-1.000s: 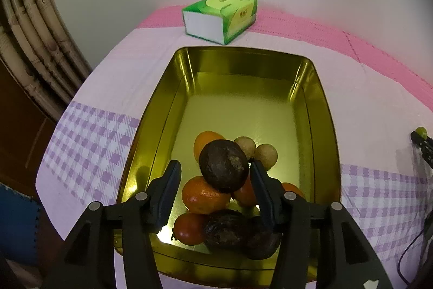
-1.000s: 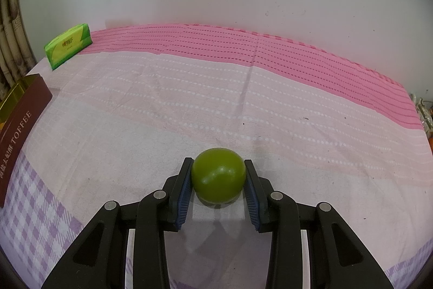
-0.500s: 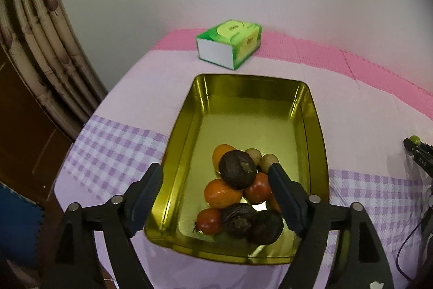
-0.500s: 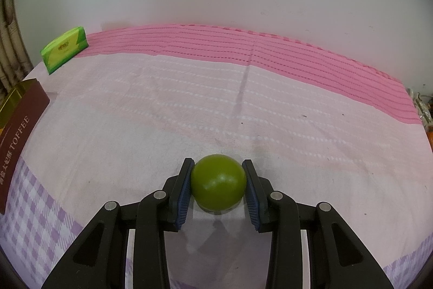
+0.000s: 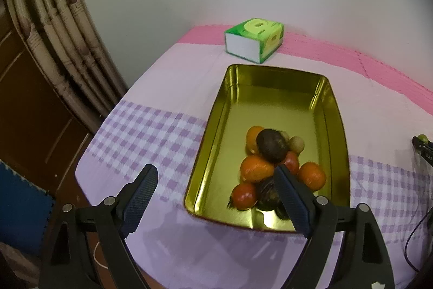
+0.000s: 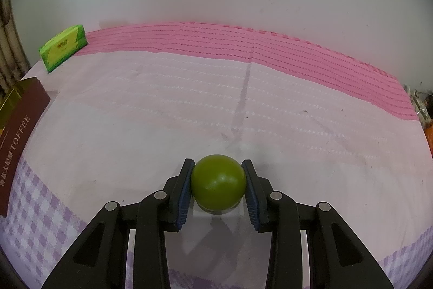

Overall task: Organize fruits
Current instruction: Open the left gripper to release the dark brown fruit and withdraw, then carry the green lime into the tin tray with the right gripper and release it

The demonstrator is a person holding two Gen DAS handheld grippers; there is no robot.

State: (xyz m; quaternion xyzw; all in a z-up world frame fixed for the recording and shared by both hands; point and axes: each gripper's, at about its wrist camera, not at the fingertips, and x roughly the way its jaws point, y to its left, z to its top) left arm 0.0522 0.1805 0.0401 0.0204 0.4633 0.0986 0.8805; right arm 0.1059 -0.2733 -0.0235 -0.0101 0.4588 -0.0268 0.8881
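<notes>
On my left side, the left gripper (image 5: 215, 197) has its jaws spread wide and holds nothing; it hangs above the near end of the gold tray (image 5: 213, 142), with one finger over the checked cloth and the other finger in front of the fruit pile. The tray stands on the tablecloth (image 5: 151, 132), which is pale pink with a purple check band near me and a strong pink band at the far edge. Inside the tray, all the fruit is gathered in the near half: a dark brown fruit (image 5: 271, 145) sits on top of the pile, with oranges (image 5: 254, 168) under and beside it, a red fruit (image 5: 244, 196) at the near edge, and two small tan round fruits (image 5: 296, 144) just behind. More dark fruit lies low in the pile, partly hidden behind the finger. The far half of the tray shows only its shiny floor. Behind the tray, near the wall, is a green tissue box (image 5: 254, 41). On my right side, the right gripper (image 6: 218, 187) is closed on a green round fruit (image 6: 218, 184); both pads press its sides. I cannot tell if the fruit touches the cloth or is slightly above it. At the left border of this view I see the brown side of the tray with the word TOFFEE.
</notes>
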